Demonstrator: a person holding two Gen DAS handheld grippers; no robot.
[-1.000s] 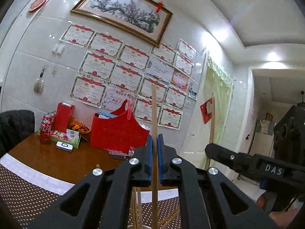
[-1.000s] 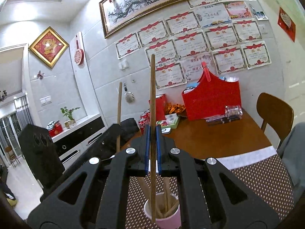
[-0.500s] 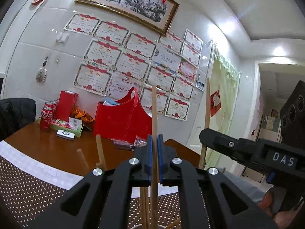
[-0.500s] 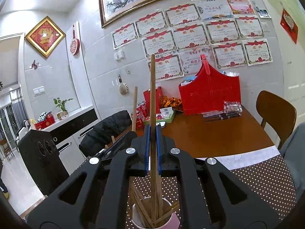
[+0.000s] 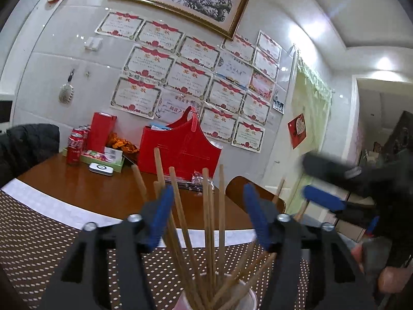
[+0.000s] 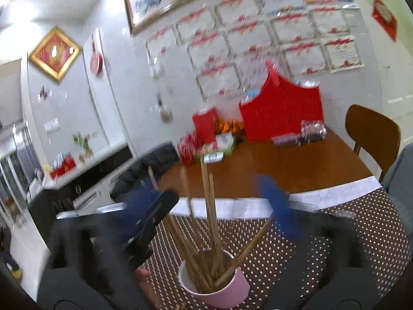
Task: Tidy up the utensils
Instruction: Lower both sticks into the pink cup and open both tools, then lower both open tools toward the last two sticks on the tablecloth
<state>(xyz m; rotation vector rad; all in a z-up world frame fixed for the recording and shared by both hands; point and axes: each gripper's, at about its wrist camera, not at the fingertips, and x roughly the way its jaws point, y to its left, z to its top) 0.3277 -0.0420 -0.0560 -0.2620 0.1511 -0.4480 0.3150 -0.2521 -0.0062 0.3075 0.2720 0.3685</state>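
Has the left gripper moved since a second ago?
Yes. The left gripper has dropped toward the pink cup, judged against the red basket, and opened, leaving its chopstick standing in the cup.

Desk: brown wood, bare at the far half.
Mat: brown, white dots, covers near half; pale border strip.
Cup: pink, on mat, 6 o'clock.
Red bag: 12 o'clock, at wall.
Cans: 10 o'clock.
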